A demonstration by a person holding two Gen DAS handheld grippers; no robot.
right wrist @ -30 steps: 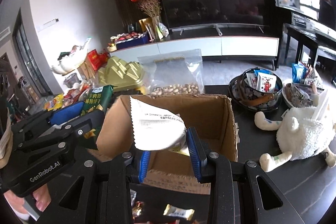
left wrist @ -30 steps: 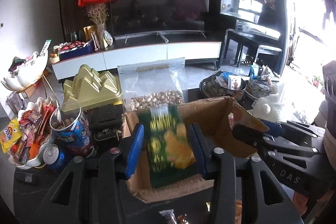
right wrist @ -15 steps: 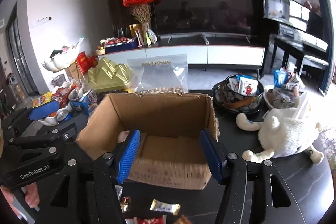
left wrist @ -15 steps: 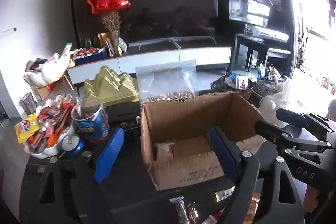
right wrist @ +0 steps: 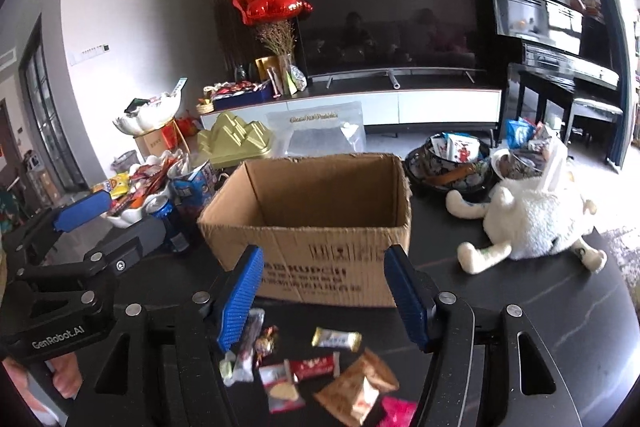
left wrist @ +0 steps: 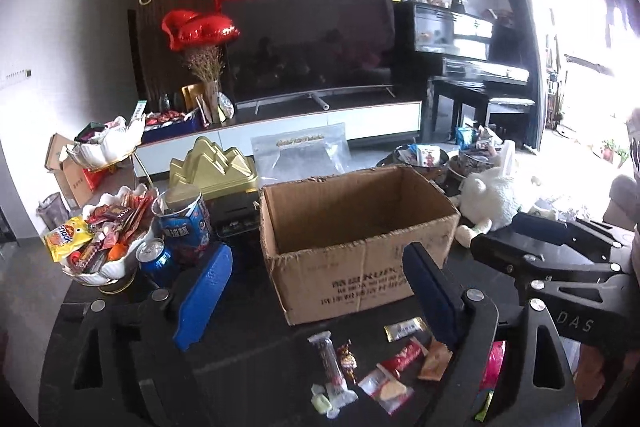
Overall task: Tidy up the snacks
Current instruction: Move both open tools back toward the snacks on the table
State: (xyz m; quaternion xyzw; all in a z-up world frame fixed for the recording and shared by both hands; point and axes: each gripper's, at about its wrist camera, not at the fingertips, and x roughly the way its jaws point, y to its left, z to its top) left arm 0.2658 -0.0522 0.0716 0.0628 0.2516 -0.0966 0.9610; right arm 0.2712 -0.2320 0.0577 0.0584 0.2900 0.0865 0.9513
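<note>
An open cardboard box stands on the dark table; it also shows in the right wrist view. Its inside is hidden from both views. Several small wrapped snacks lie on the table in front of it, also seen in the right wrist view. My left gripper is open and empty, in front of the box and above the snacks. My right gripper is open and empty, also in front of the box. Each gripper shows in the other's view: right, left.
A white bowl of snacks, a blue can and a blue tub stand left of the box. A gold tin and a clear bag are behind it. A white plush toy and snack bowls are to the right.
Both grippers let go of their snack packets into the box, opened wide and drew back toward me. The loose snacks in front of the box have come into view.
</note>
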